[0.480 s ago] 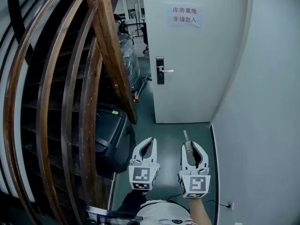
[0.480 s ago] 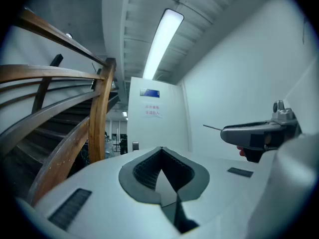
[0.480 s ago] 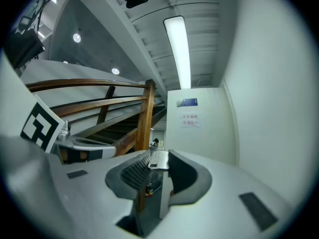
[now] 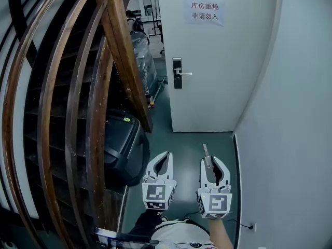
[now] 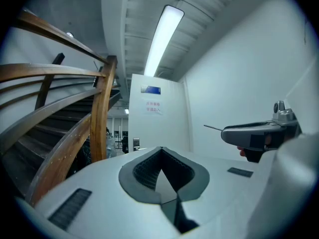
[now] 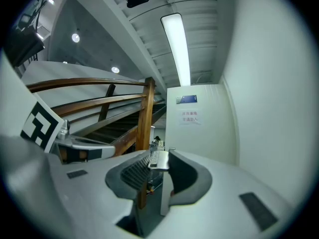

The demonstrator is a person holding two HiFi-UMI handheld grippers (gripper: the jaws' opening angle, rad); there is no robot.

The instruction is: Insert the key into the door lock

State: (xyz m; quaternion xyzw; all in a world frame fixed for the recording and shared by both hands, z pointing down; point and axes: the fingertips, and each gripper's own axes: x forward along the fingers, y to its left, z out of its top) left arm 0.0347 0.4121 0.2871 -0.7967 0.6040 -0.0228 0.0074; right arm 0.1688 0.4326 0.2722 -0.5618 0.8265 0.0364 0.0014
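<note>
Key (image 4: 205, 150) is sitting in the right gripper (image 4: 211, 161), and that gripper is clamping it by the head, so the thin blade is poking out ahead of the jaws. The right gripper view is showing the same thing, the metal key (image 6: 158, 159) pinched between the two dark pads. The left gripper (image 4: 165, 160) is riding just beside it, jaws closed together with nothing between them.

Both grippers are being held low and close to the body, side by side, level and aiming forward down the corridor. A bit of sleeve is showing under them.

Now the worries, starting close in. The pads are gripping only a small part of the key, so I'm judging that if the tip meets metal instead of the slot, the blade could swivel in the pads or slip out onto the green floor (image 4: 192, 139). Moving out, the passage is looking narrow: a black case (image 4: 122, 144) and the wooden stair railing (image 4: 122, 51) are crowding the left, and the wall (image 4: 290, 113) is closing in on the right, so a wide swing from the idle left gripper could clip something.

Farther on, the door lock (image 4: 177, 82) is sitting on the white door (image 4: 218, 61), well apart from the key, with the lever handle (image 4: 185, 73) jutting out to its right. The keyhole is too small to make out from here, so a misaligned blade is looking like the main risk. A paper sign (image 4: 204, 12) is hanging above.
</note>
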